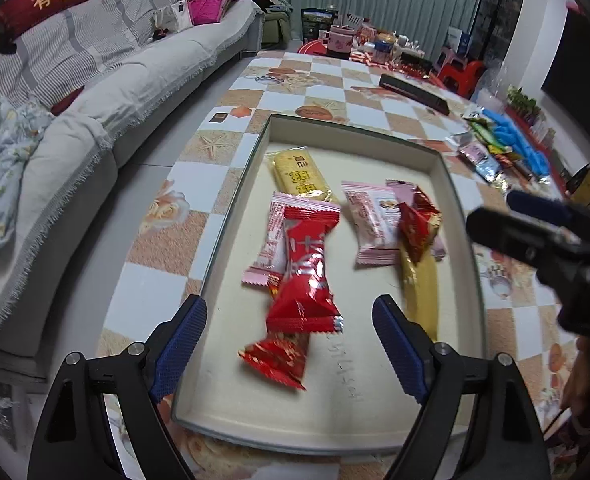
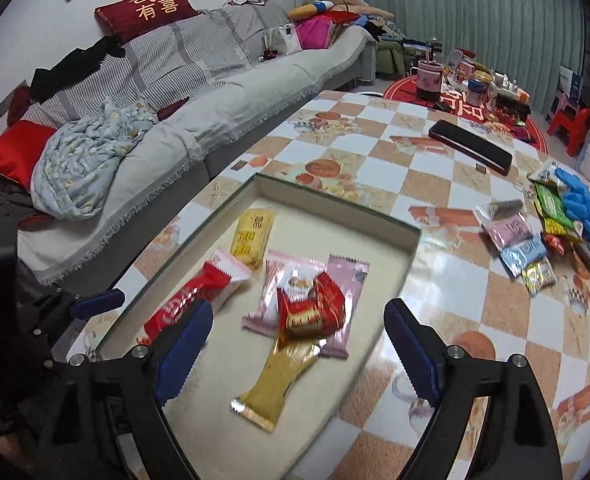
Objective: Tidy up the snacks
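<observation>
Checkered orange-and-white cloth covers the surface (image 1: 231, 128), which stands beside a grey sofa (image 1: 95, 92). Over it the left claw (image 1: 289, 342) hangs with its blue-padded jaws spread wide and nothing gripped; a long red snack packet (image 1: 305, 268) lies blurred between and just ahead of them in the shallow cream tray (image 1: 459, 216). The right claw (image 2: 297, 346) is likewise wide open and empty above the same tray, with a small red packet (image 2: 311, 310) blurred just beyond its jaws, on top of a gold packet (image 2: 279, 380) and pink packets (image 2: 271, 300). Farther in lies a yellow packet (image 2: 253, 236). Outside the tray, well apart to the right, loose snacks (image 2: 523, 248) sit on the surface next to blue gloves (image 2: 587, 216). A black flat case (image 2: 471, 144) lies beyond them.
</observation>
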Available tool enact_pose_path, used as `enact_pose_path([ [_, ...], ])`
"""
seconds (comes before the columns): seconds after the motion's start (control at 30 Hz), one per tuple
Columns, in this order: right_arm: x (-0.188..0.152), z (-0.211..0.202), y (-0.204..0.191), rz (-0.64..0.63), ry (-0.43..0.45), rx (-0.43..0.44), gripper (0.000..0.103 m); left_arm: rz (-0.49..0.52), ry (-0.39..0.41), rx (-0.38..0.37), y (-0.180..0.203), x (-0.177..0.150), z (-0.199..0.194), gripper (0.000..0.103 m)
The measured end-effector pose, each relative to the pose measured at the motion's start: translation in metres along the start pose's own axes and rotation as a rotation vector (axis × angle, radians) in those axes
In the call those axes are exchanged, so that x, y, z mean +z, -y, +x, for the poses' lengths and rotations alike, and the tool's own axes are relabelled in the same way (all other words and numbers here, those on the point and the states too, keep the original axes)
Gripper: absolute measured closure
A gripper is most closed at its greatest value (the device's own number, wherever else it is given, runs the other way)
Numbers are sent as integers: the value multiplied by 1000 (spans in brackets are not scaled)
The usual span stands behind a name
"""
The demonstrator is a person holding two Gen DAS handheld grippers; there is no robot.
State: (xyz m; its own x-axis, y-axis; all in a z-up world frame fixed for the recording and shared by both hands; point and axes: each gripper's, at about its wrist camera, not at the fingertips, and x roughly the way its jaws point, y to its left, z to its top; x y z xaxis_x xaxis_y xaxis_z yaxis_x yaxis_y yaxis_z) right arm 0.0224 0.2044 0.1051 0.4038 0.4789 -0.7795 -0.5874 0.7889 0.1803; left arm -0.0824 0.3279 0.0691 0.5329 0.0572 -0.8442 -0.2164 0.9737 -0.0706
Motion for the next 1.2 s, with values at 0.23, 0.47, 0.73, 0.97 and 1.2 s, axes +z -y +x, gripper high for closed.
enact_pose_path([
  [0.23,-27,-3,-3,-28,-46,-7,14,-54,55,38,8,-19,-21,15],
  [0.47,-36,-3,-6,-44,-74,-8,14,-62,-16,90,11,-30,-18,15],
  [0.73,-40,1,-17,-82,-108,-7,14,-71,-51,128,9,-38,-16,15],
  [0.97,-41,4,-19,-84,-120,-10,14,-73,-66,125,8,-40,-13,15],
  [1.2,-41,4,-19,-81,-119,-9,14,-71,-71,121,8,-42,-12,15],
])
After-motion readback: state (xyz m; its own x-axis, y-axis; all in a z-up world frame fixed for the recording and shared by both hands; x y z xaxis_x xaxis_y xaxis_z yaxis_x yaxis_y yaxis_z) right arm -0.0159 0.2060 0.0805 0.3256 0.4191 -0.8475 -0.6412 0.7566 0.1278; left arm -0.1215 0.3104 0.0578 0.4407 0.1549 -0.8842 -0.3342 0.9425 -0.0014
